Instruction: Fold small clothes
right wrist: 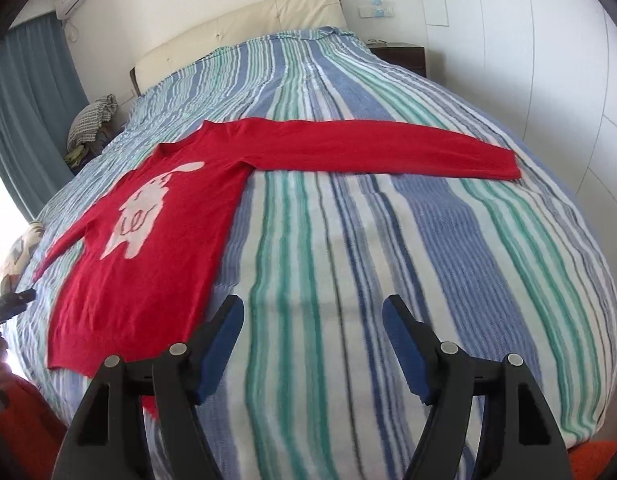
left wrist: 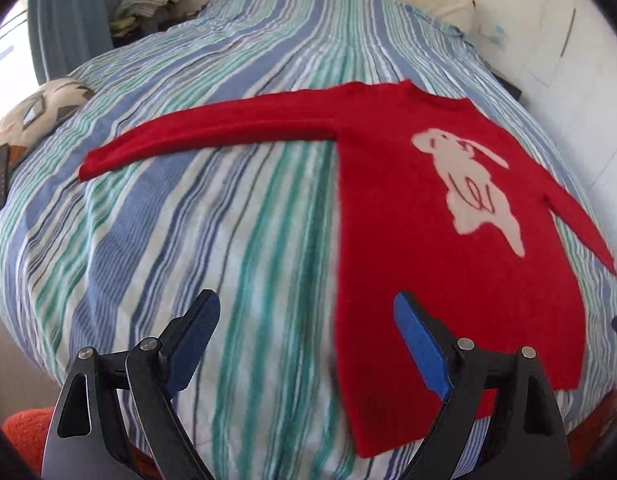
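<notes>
- I am looking at a red sweater (left wrist: 392, 184) that is lying flat on the bed (left wrist: 188, 240), with its white bunny picture (left wrist: 464, 184) facing up.
- Both sleeves are lying stretched out to the sides. One long sleeve (right wrist: 388, 148) is reaching far across the stripes.
- I am holding my left gripper (left wrist: 306, 340) above the bed near the bottom edge of the sweater. Its fingers (left wrist: 420, 344) are spread wide and are holding nothing.
- I am holding my right gripper (right wrist: 312, 344) above the bare stripes just beside the sweater. Its fingers (right wrist: 224, 344) are also spread wide and are holding nothing.
- I am thinking no fold is made yet, so the first job is to bring a sleeve in.
- I am worrying that the fingers might pinch the bed cover along with the sweater, because both are soft and lying flat together. Then the cover would be lifting too.
- I am also worrying that the knit might stretch or slide if I am pulling just one corner, and the fold would be coming out crooked.
- I am seeing no boxes or baskets here. A pile of clothes (right wrist: 92, 120) is sitting by the bed's far corner, well apart from the sweater.
</notes>
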Available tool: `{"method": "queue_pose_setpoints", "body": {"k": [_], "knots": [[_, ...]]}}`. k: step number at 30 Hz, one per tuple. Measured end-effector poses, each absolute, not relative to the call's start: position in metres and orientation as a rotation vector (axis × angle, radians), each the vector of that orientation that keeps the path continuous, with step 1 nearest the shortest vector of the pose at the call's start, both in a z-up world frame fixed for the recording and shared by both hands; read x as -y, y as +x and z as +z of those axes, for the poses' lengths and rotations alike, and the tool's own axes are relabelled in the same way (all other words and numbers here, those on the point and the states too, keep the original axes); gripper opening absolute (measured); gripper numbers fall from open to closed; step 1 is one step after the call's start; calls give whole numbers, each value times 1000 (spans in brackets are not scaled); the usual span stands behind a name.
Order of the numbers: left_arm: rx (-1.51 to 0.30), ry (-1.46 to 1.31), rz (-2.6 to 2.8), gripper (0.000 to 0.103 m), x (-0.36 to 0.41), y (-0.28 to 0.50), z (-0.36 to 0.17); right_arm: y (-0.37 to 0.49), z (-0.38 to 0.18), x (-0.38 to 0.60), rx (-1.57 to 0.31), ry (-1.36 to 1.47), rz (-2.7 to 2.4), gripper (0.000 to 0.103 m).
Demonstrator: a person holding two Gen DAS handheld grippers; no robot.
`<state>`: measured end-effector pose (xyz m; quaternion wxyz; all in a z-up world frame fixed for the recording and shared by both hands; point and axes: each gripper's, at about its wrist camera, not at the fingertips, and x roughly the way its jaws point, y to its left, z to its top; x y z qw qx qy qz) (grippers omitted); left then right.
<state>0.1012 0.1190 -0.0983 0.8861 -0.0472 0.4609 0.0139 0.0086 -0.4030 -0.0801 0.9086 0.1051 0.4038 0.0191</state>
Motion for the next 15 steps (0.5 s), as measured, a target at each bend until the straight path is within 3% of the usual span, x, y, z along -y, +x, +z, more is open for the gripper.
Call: {"method": "queue_pose_setpoints", "body": {"k": [8,11,15], "knots": [[-1020,112,60,94,-84,82,-147,3,-101,324,-928,77,223,72],[-1029,119,82,98,-97,73,-144,3,-130,320,-1048,-10,162,72],[-1006,18,139,97,-126,56,-132,-11,-117,351,-1015,50,17,72]]}}
